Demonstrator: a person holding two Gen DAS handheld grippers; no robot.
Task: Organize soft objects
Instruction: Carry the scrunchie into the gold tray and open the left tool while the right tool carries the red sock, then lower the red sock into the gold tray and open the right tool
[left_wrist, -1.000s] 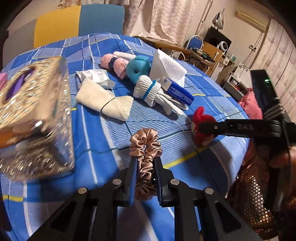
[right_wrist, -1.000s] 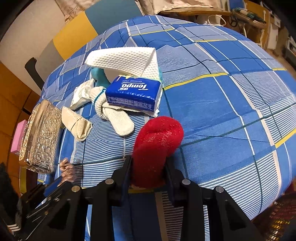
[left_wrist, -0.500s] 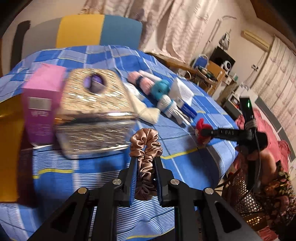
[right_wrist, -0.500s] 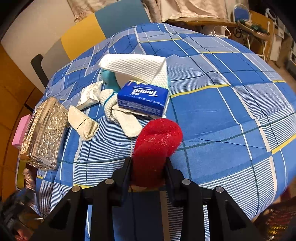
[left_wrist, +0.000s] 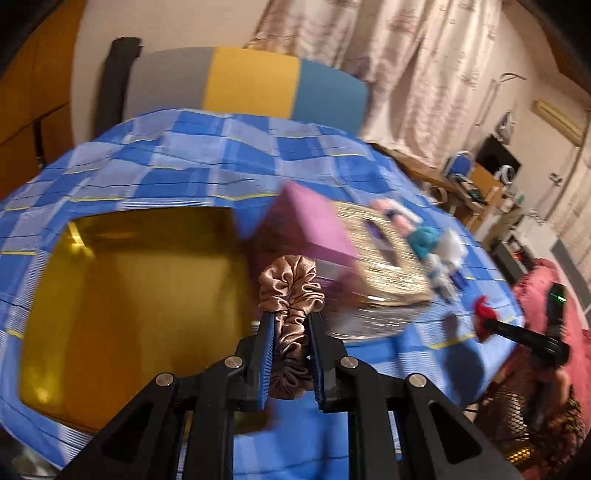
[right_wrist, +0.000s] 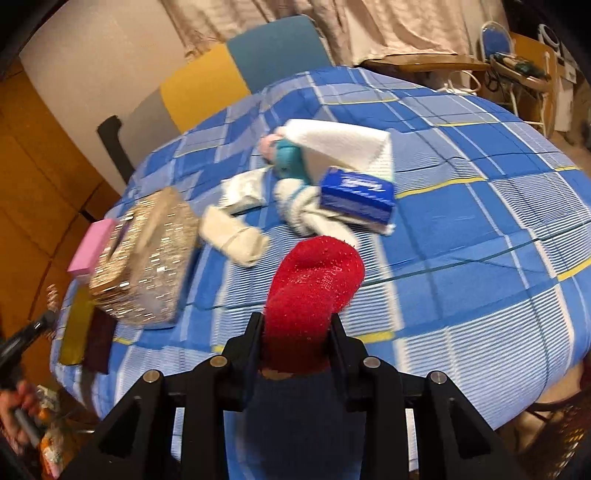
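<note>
My left gripper is shut on a bronze satin scrunchie and holds it above the near left edge of the bed, beside a yellow tray. My right gripper is shut on a red sock above the bed's near edge; it also shows in the left wrist view. On the blue checked bedspread lie a cream rolled sock, a white sock, a teal plush and a pink plush.
A glittery gold box and a pink box stand at the bed's left. A blue tissue pack and a white paper towel lie mid-bed. A striped cushion is at the back.
My left gripper has swung left with the scrunchie, from over the socks past the gold box to the yellow tray. My right gripper has drawn back a little with the red sock.
</note>
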